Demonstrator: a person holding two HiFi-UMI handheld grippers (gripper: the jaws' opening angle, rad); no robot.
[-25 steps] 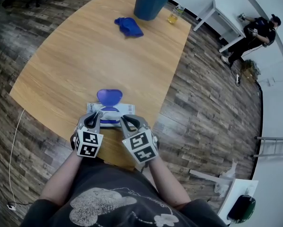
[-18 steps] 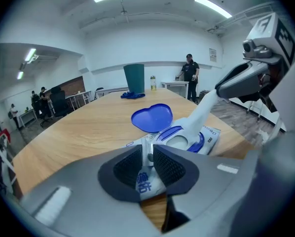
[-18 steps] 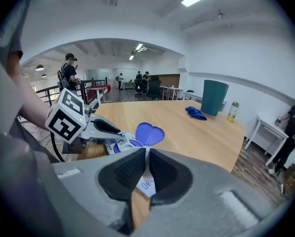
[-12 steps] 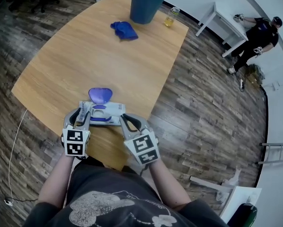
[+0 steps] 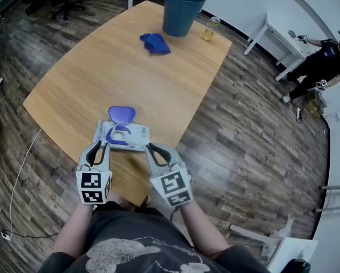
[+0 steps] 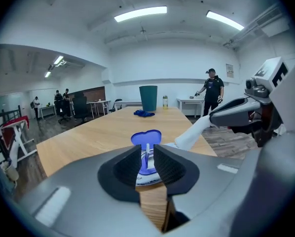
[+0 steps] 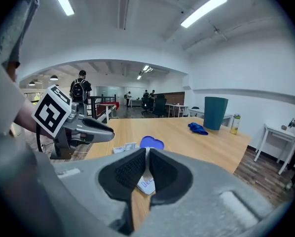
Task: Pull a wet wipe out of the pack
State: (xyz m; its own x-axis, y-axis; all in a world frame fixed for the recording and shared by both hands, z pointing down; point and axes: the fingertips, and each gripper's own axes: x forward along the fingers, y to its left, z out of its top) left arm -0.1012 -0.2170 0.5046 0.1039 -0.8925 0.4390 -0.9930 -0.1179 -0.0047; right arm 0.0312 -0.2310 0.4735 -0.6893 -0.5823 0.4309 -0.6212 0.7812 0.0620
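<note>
We hold the white, soft plastic wet-wipe pack (image 5: pixel 133 137) at the near end of the long pale wooden table (image 5: pixel 130 73). It lies just ahead of both grippers, close to the table's near edge. Its long axis runs crosswise from the left gripper (image 5: pixel 100 147) to the right gripper (image 5: pixel 154 150), with the left end slightly farther away.

The glossy blue heart-shaped flip lid (image 5: pixel 121 115) is folded open on the far side, and the oval opening faces up.

The right gripper is clenched on the pack's near right corner, and printed film shows under its ribbed black pads (image 7: pixel 132 169).

The left gripper's jaws have just been closing but still stand a little apart, and they grip nothing. Through the gap we see a thin white strip (image 6: pixel 147 149) at the opening, beyond the pads.

Past the lid the smooth tabletop is bare for a long stretch. Well apart at the far end are a crumpled blue cloth (image 5: pixel 155 43), a round teal plastic bin (image 5: pixel 183 11) and a small clear bottle of yellow liquid (image 5: pixel 210 29).

To the right of the right gripper the table edge slants away, and beyond it is dark plank floor (image 5: pixel 244 124).
</note>
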